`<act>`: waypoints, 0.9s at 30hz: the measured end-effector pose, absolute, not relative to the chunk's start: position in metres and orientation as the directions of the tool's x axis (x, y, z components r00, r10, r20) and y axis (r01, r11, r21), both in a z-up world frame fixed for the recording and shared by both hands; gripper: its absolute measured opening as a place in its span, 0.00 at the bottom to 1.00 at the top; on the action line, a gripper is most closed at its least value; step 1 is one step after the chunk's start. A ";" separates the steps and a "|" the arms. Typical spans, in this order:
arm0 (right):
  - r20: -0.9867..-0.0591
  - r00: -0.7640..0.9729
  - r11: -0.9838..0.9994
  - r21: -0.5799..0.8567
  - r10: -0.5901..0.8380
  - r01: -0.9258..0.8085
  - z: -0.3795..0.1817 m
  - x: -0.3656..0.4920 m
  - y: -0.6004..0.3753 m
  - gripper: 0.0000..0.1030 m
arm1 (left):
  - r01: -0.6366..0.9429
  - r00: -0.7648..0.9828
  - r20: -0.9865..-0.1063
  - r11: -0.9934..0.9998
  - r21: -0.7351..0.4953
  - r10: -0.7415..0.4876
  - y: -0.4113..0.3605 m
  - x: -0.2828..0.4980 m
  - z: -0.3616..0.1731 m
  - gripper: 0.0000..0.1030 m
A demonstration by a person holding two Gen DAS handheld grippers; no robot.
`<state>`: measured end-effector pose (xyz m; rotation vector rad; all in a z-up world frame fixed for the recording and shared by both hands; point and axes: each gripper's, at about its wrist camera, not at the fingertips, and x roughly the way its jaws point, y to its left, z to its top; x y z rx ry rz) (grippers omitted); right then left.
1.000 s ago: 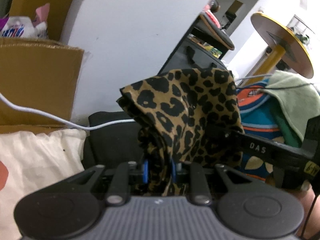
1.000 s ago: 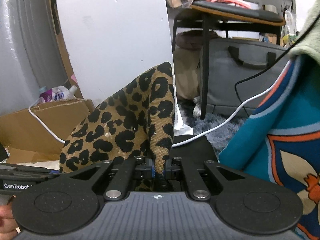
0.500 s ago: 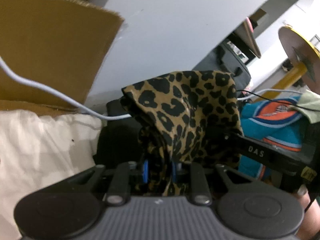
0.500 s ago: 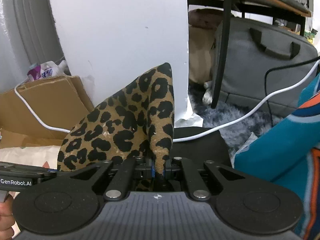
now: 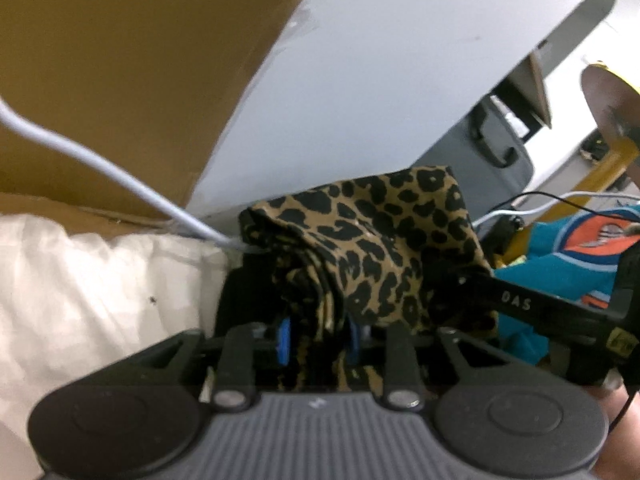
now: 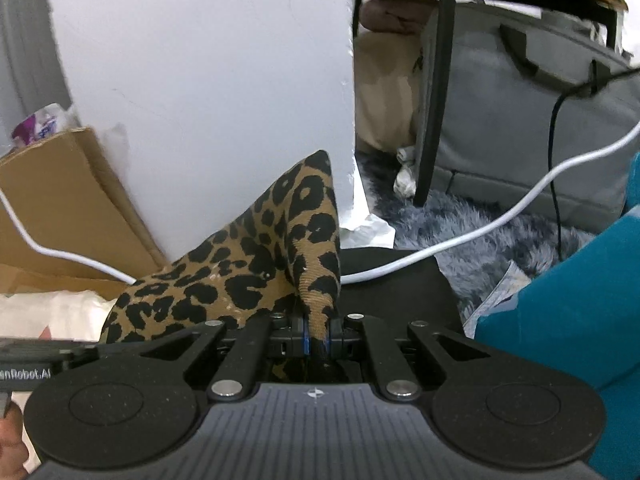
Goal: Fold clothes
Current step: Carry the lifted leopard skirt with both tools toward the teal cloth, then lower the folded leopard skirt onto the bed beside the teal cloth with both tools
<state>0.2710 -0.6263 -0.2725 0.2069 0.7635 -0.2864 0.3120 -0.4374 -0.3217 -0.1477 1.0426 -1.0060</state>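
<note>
Since a second ago, both views are being tilted downward: more cardboard box [image 5: 132,80] and grey rug [image 6: 460,220] is being shown, while the leopard-print garment [image 5: 380,248] is being kept in the same pinch. The garment is being held aloft, bunched in several layers, its corner being pointed upward in the right view [image 6: 280,252]. A fold is judged to be under way; no flat, finished shape is being shown. The left hand-held gripper [image 5: 316,340] is being pressed onto a thick bunch, the right hand-held gripper [image 6: 316,338] onto a narrow edge, both side by side. A teal garment [image 6: 580,300] is lying just right.
</note>
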 end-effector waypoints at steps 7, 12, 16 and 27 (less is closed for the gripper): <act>-0.691 0.662 0.942 -0.087 -0.291 0.324 -0.266 0.271 -0.618 0.31 | 0.666 0.199 -0.713 0.626 -0.405 -0.672 -0.424 0.314 -0.288 0.43; -0.631 0.725 0.921 0.042 -0.275 0.387 -0.249 0.223 -0.629 0.35 | 0.735 0.245 -0.706 0.602 -0.312 -0.665 -0.425 0.311 -0.248 0.34; -0.622 0.738 0.912 0.089 -0.263 0.400 -0.258 0.187 -0.625 0.35 | 0.782 0.231 -0.688 0.552 -0.289 -0.688 -0.441 0.301 -0.229 0.30; -0.630 0.745 0.891 0.181 -0.219 0.415 -0.280 0.147 -0.611 0.35 | 0.825 0.250 -0.701 0.526 -0.205 -0.667 -0.487 0.280 -0.257 0.16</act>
